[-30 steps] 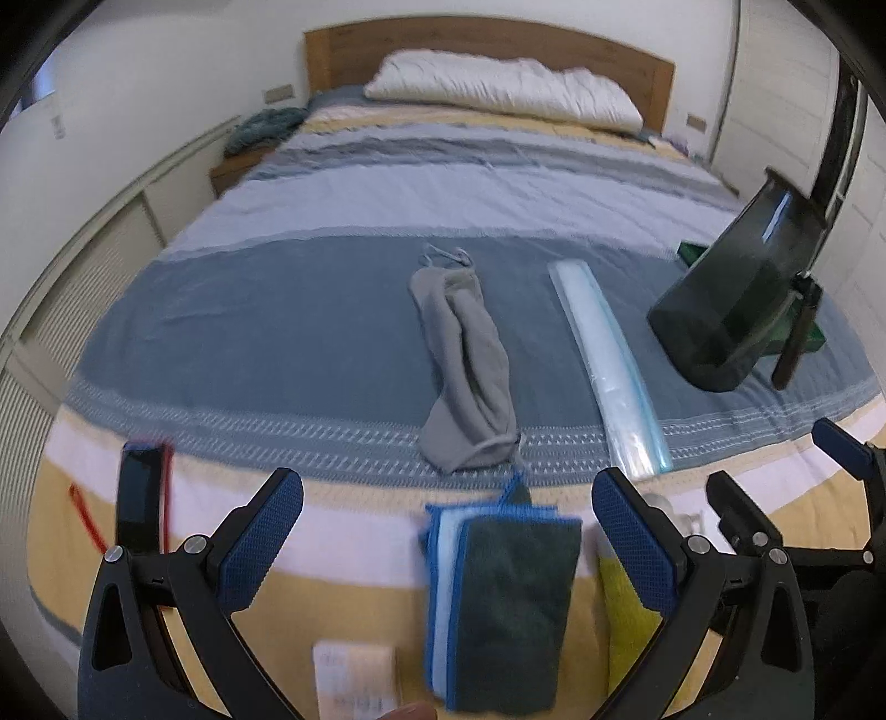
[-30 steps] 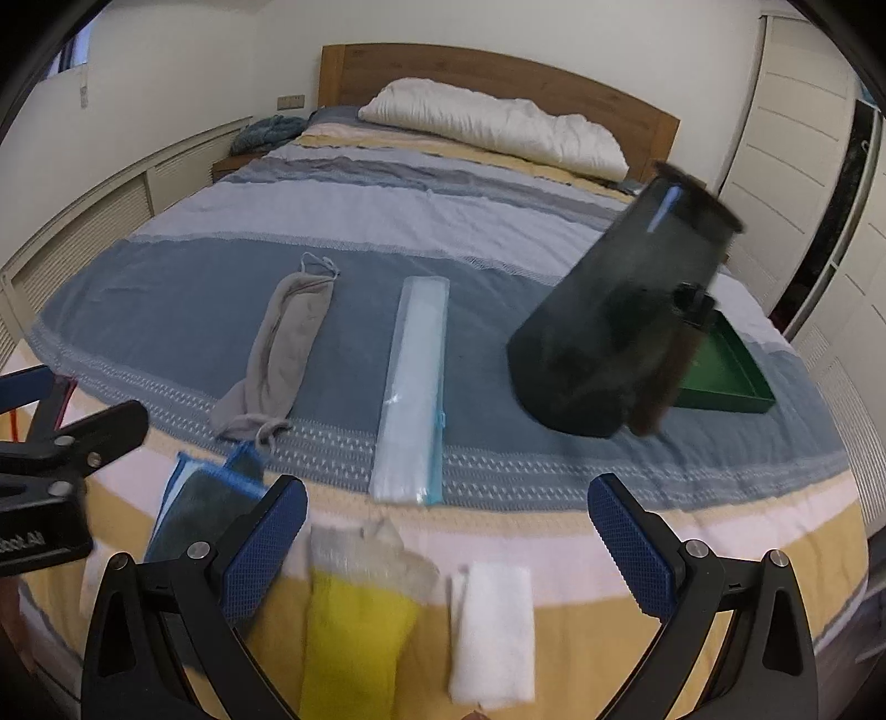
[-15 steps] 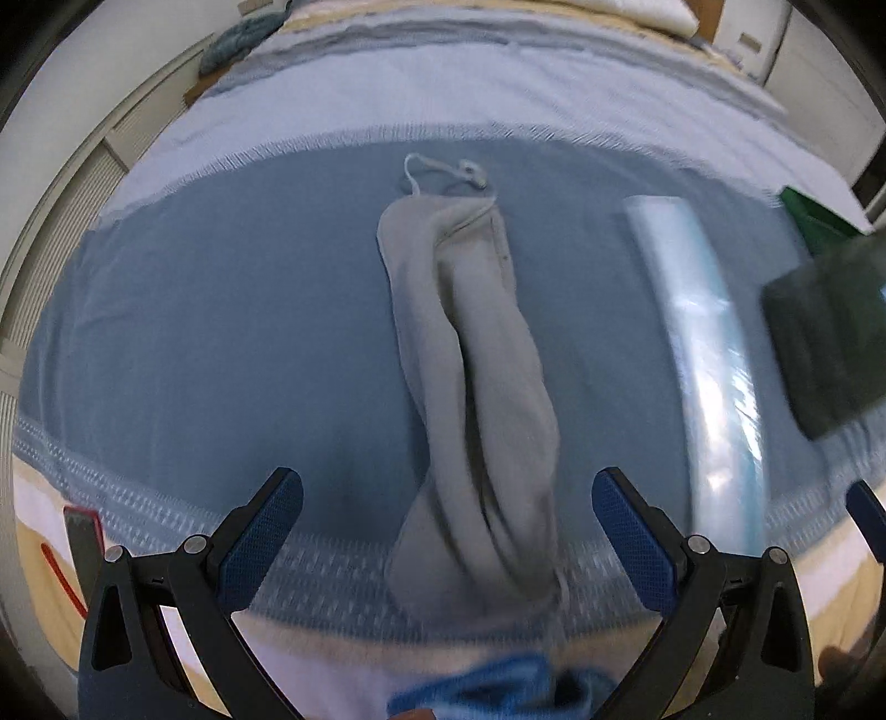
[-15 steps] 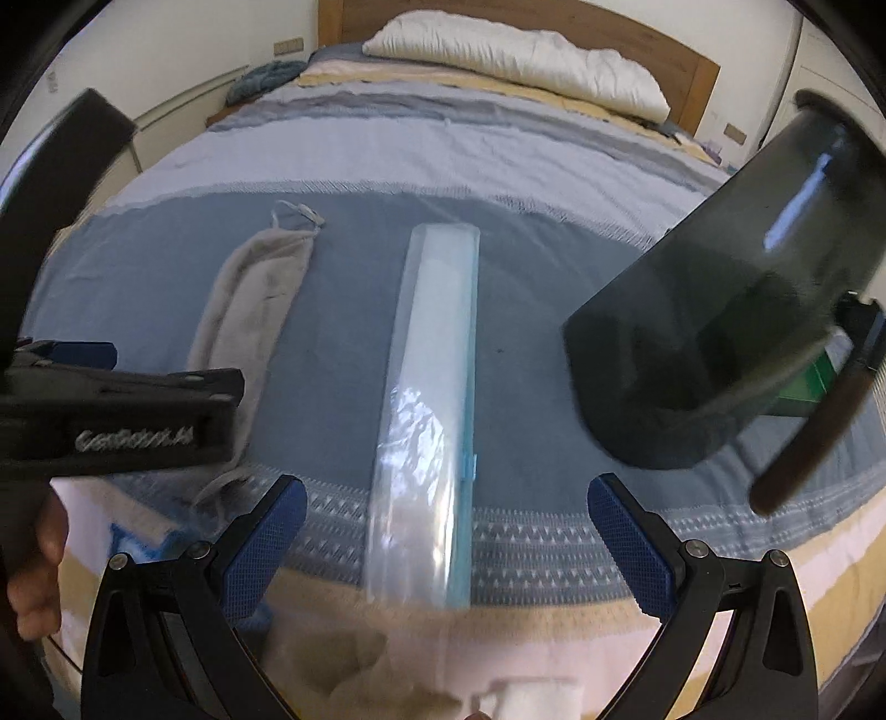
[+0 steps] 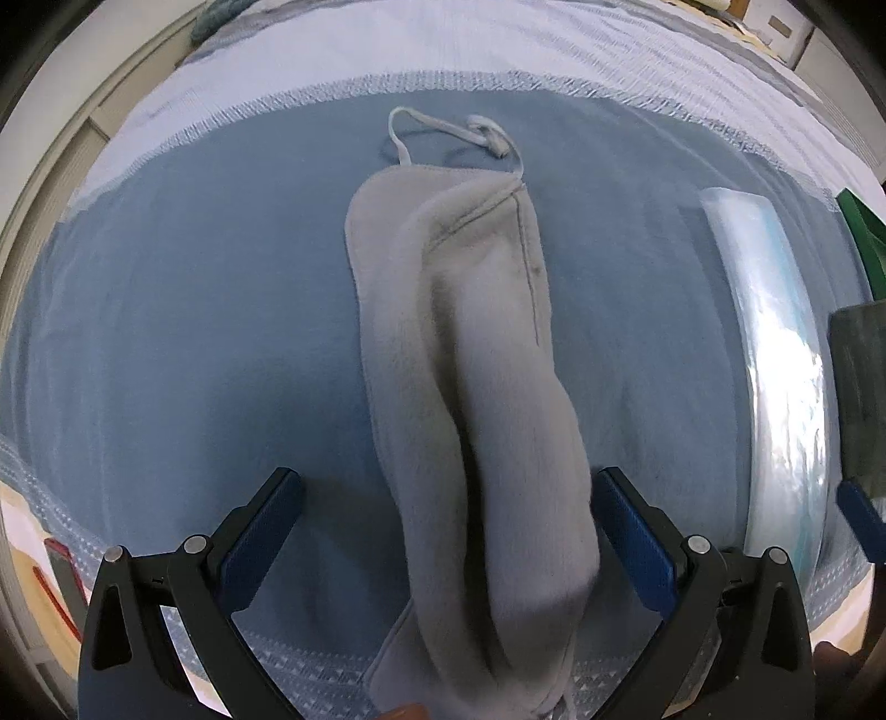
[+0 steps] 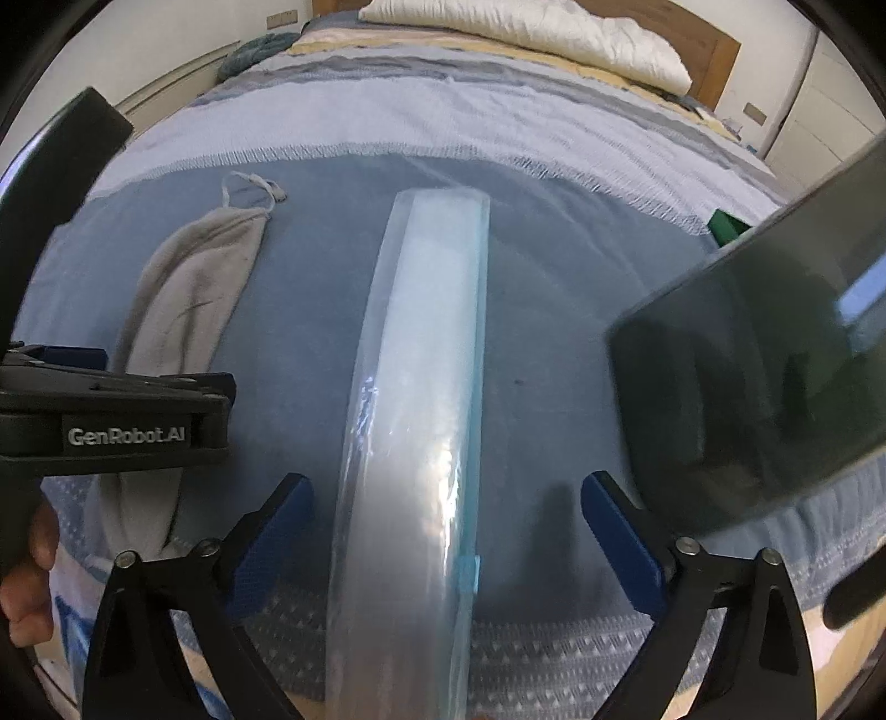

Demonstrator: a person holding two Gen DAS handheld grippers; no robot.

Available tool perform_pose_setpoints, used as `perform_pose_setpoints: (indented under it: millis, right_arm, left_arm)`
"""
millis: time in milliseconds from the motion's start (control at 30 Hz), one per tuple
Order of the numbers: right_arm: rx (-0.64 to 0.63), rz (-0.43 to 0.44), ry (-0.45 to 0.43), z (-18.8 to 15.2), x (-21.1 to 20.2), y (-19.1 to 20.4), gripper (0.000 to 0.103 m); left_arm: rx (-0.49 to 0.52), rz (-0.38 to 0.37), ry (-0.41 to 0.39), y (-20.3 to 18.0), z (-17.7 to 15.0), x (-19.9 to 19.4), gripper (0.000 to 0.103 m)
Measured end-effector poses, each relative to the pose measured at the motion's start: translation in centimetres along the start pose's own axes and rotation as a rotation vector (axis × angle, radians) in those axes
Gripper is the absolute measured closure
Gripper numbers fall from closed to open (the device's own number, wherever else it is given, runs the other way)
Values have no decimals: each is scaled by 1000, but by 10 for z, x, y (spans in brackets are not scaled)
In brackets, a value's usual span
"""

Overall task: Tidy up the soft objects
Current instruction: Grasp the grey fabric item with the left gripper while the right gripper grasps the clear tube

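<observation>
- Grey fleece drawstring pouch (image 5: 476, 399), long and limp, lies lengthwise between the jaws of the left gripper (image 5: 443, 526); the blue pads stand wide on either side of its near end, and I cannot tell whether the right one just brushes the fleece.
- Clear plastic zip bag (image 6: 415, 421), folded long and narrow with a blue seal strip, lies between the jaws of the right gripper (image 6: 446, 523); they are closing from nearly full width, with gaps still showing on both sides.
- Risk, left: the jaws could pinch only the pouch's top fold, so that the rest sags or slides out; pressing low could also catch the blue striped bedspread (image 5: 166, 343) beneath it.
- Risk, right: the plastic looks slick and thin, so the closing jaws may crumple or push it aside instead of gripping it, or snag the bedspread.
- Risk, outward: a dark tinted plastic panel (image 6: 775, 376) hangs close on the right gripper's right side and could be knocked.
- Count: two grippers, one pouch, one zip bag, one dark panel, one green tray (image 6: 728, 224) beyond it, one white pillow (image 6: 526, 27) at the bed's head.
</observation>
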State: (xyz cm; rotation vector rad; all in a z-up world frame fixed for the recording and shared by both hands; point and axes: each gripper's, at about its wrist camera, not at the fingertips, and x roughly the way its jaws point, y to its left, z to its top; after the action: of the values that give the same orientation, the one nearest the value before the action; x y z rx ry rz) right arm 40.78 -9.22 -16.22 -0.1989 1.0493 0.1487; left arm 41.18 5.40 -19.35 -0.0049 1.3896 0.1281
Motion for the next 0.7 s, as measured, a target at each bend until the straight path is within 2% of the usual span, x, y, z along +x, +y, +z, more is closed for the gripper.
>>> perform_pose_setpoints:
  millis: [200, 300, 367, 433, 467, 500, 567, 600, 633, 667, 700]
  right_arm:
    - [8, 27, 25, 11, 26, -2, 11]
    - [5, 35, 32, 12, 30, -1, 17]
    - [-10, 40, 34, 12, 31, 0, 26]
    - [-26, 48, 26, 12, 30, 1, 43]
    - [-29, 51, 22, 13, 29, 1, 57]
    - [-28, 54, 18, 13, 28, 1, 63]
    - [-23, 60, 13, 14, 26, 3, 72]
    - [-22, 67, 9, 15, 25, 3, 82]
    - [-24, 72, 6, 15, 24, 3, 91]
    - [-27, 75, 1, 14, 23, 3, 92]
    - [-27, 78, -3, 15, 22, 3, 94]
  left_arm:
    - [-4, 23, 29, -3, 8, 7, 1]
    - [9, 40, 30, -12, 12, 14, 1]
    - [7, 38, 29, -13, 12, 15, 1]
    - [11, 42, 23, -15, 11, 14, 1]
    - [14, 43, 20, -15, 10, 14, 2]
    - [19, 40, 19, -15, 10, 14, 4]
    - [29, 22, 13, -17, 8, 12, 14]
    - [33, 16, 11, -16, 6, 13, 18]
    - [37, 6, 7, -17, 5, 12, 27]
    - [42, -2, 1, -19, 5, 9, 38]
    - [47, -3, -3, -22, 4, 7, 44]
